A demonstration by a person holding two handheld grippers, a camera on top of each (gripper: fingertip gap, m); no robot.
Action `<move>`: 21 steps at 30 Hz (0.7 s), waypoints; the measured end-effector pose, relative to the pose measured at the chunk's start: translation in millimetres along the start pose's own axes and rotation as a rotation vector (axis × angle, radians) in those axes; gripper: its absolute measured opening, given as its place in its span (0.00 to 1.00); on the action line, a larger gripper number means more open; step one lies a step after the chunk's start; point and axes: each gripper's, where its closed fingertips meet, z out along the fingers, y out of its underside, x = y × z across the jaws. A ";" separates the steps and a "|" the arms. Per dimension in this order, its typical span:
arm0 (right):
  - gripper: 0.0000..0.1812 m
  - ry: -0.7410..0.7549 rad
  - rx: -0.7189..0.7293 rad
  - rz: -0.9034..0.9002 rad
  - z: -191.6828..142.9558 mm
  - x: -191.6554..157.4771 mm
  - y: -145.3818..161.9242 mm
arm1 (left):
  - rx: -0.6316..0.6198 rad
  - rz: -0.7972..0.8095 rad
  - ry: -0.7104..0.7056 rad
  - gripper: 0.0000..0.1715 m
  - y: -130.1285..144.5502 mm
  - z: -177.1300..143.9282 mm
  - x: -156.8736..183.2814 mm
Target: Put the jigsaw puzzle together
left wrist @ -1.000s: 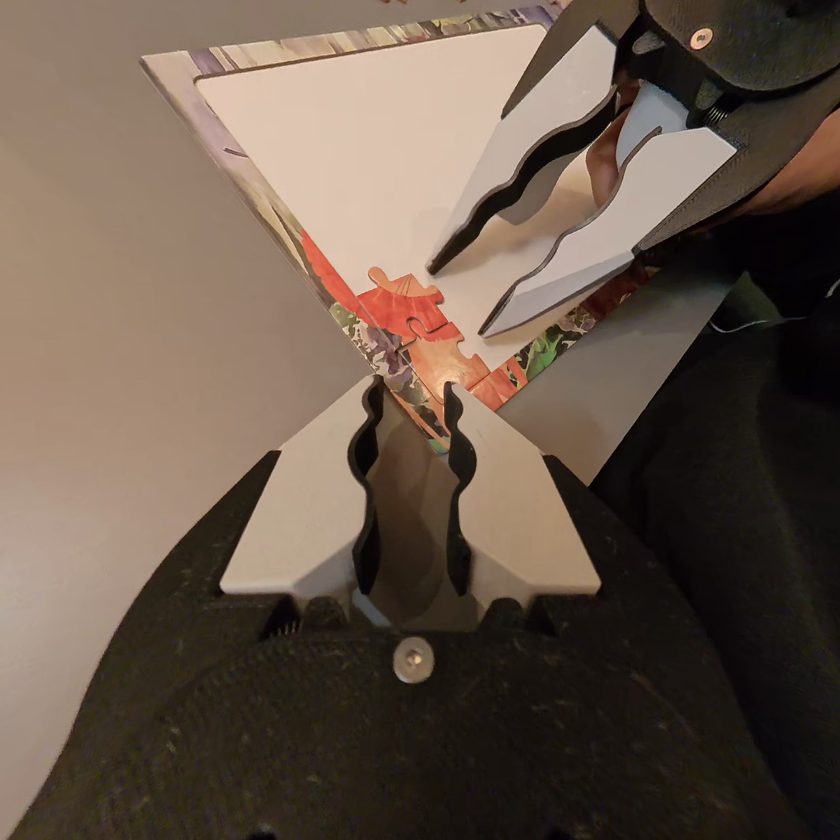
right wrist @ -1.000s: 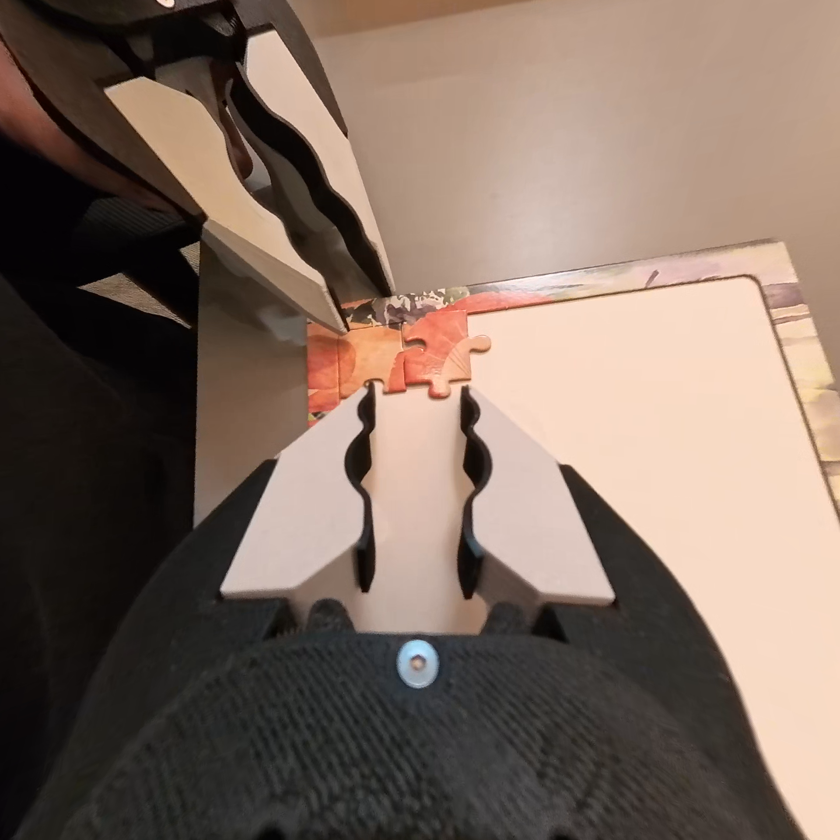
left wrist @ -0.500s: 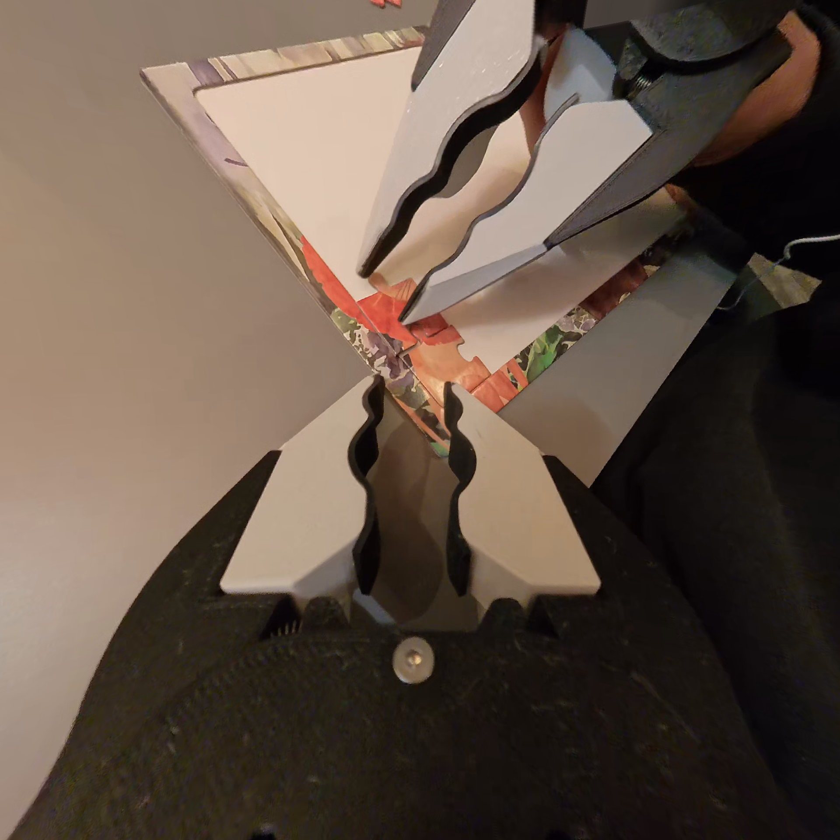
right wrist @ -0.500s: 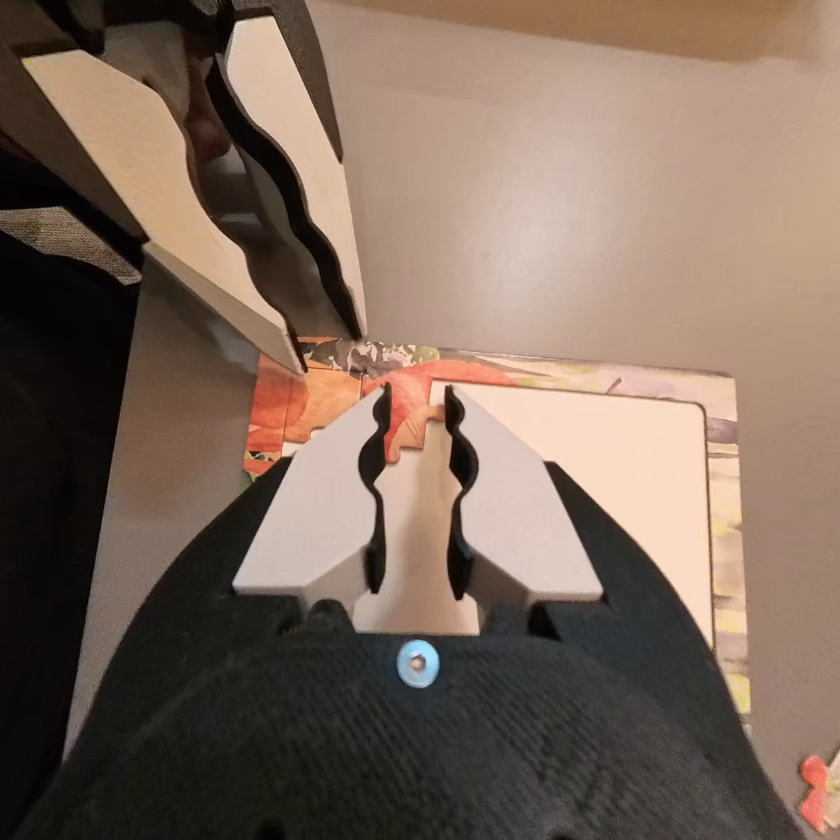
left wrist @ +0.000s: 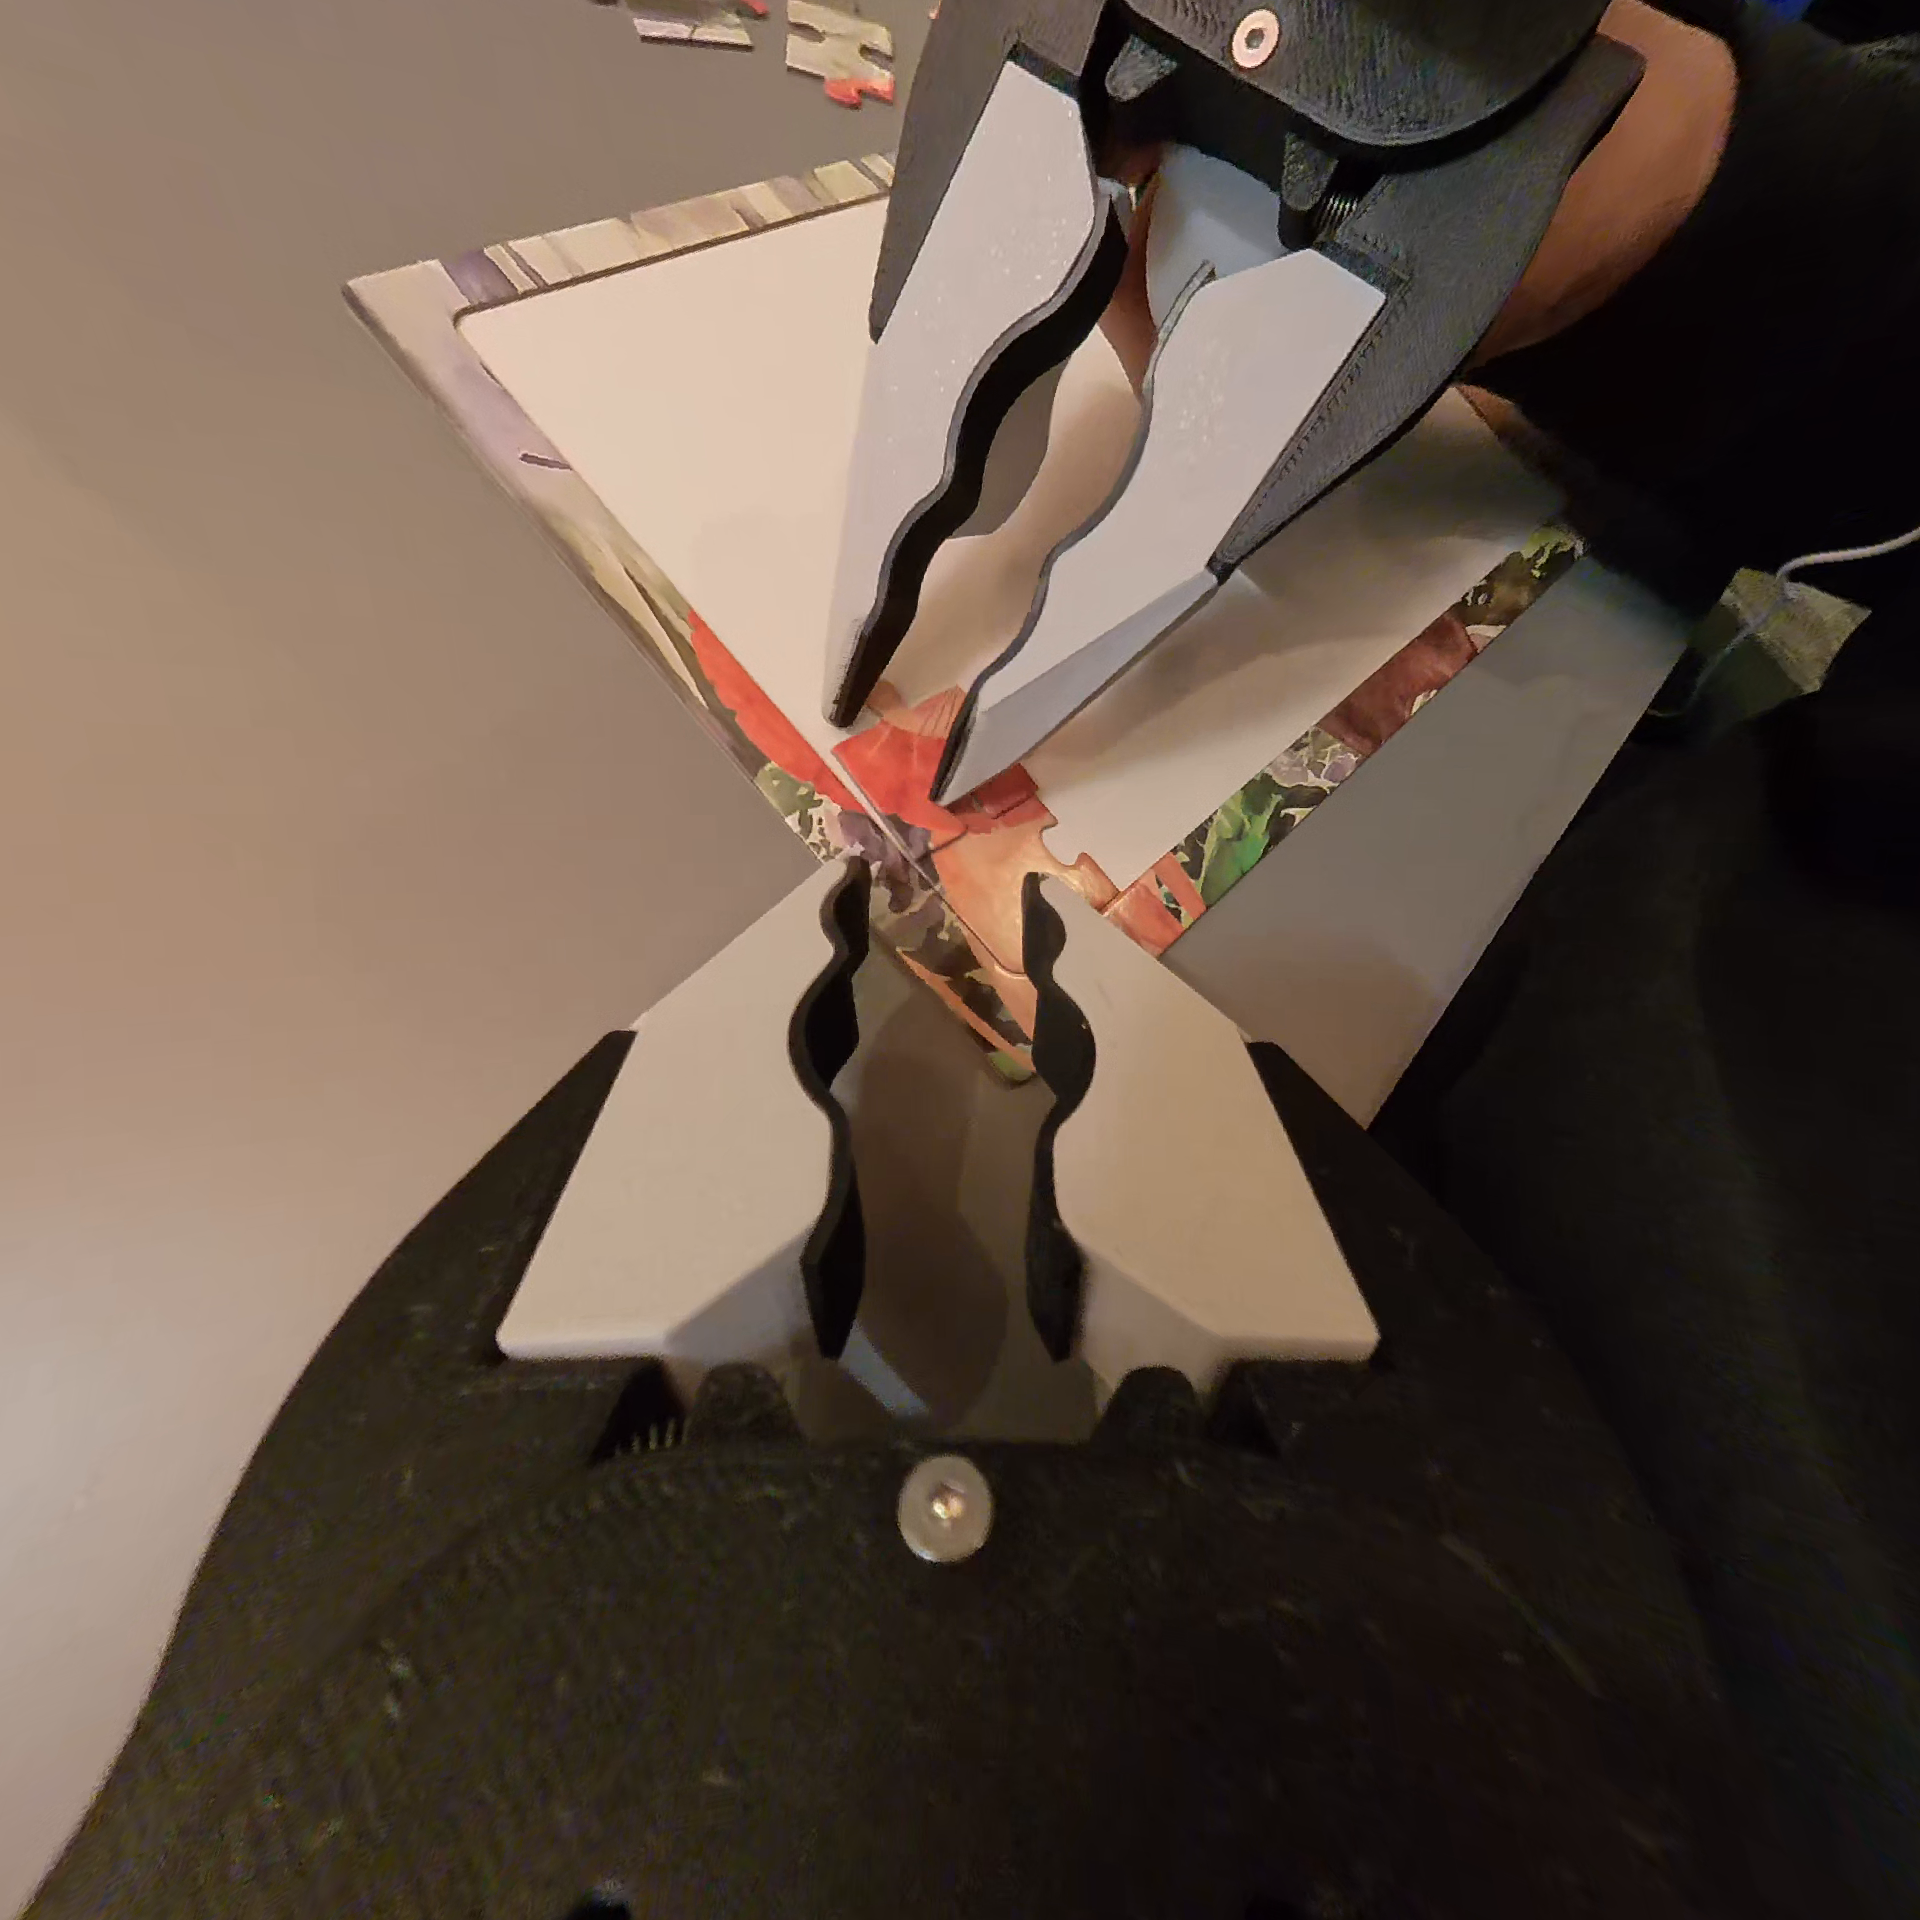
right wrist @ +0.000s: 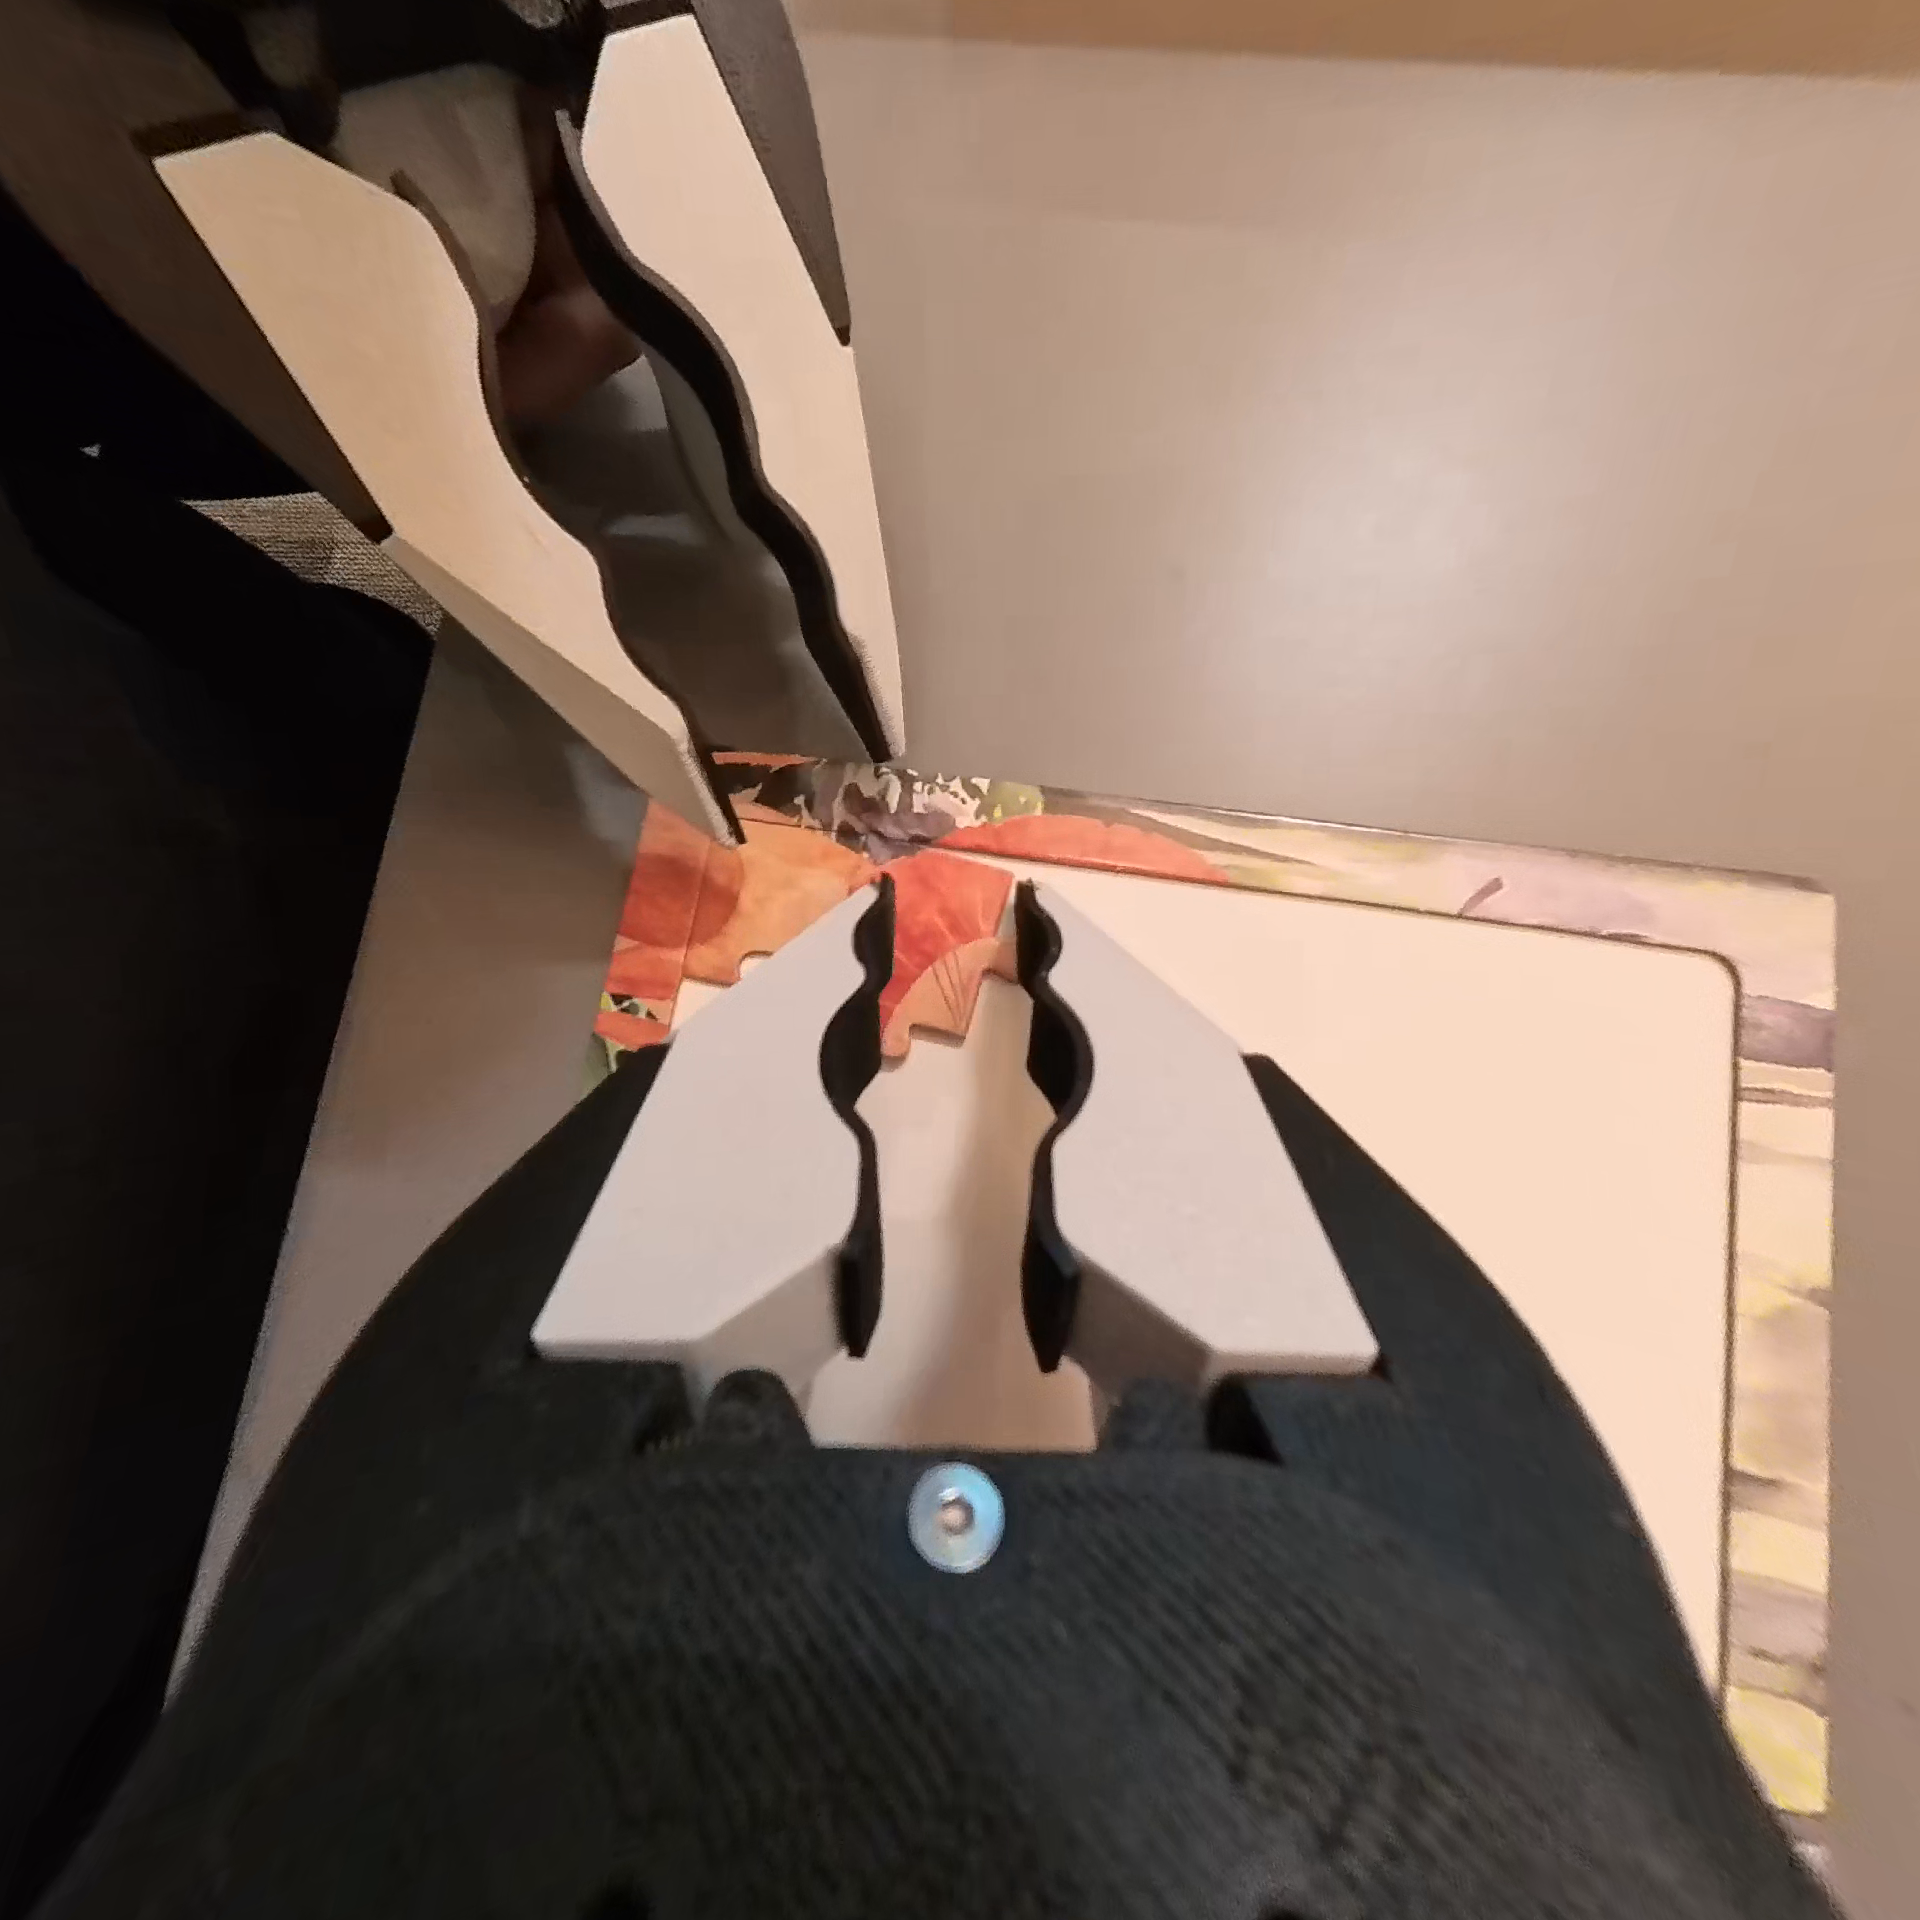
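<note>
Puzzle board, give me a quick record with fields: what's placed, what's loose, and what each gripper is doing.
board: puzzle board with a painted border, flat on the grey table
placed: two orange-red pieces fitted in the near corner; the rest of the tray is bare
loose: spare pieces on the table beyond the board
left gripper: open, empty, tips at the board's near corner
right gripper: open, empty, tips down over the placed pieces; contact cannot be told
</note>
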 end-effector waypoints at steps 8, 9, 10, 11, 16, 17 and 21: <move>0.12 0.019 0.000 -0.027 -3.0 7.1 -1.0 | -0.009 -0.006 0.007 0.16 1.1 1.0 0.3; 0.12 0.022 0.008 -0.024 -5.2 7.3 -2.3 | -0.009 -0.007 0.007 0.16 1.1 1.0 0.2; 0.12 0.020 0.020 -0.016 -7.8 6.1 -3.9 | -0.008 -0.010 0.008 0.16 1.1 0.9 0.0; 0.12 0.015 0.032 -0.006 -10.2 4.0 -5.2 | -0.008 -0.012 0.008 0.16 1.1 0.9 -0.2; 0.16 0.034 0.022 0.014 -16.9 -5.5 6.4 | -0.011 -0.027 0.018 0.16 1.4 1.2 -0.6; 0.17 0.038 0.022 0.023 -17.5 -7.4 9.1 | -0.013 -0.029 0.021 0.16 1.7 1.5 -0.5; 0.21 0.060 0.039 0.056 -15.5 -11.6 13.6 | -0.022 -0.031 0.030 0.16 2.3 2.8 0.2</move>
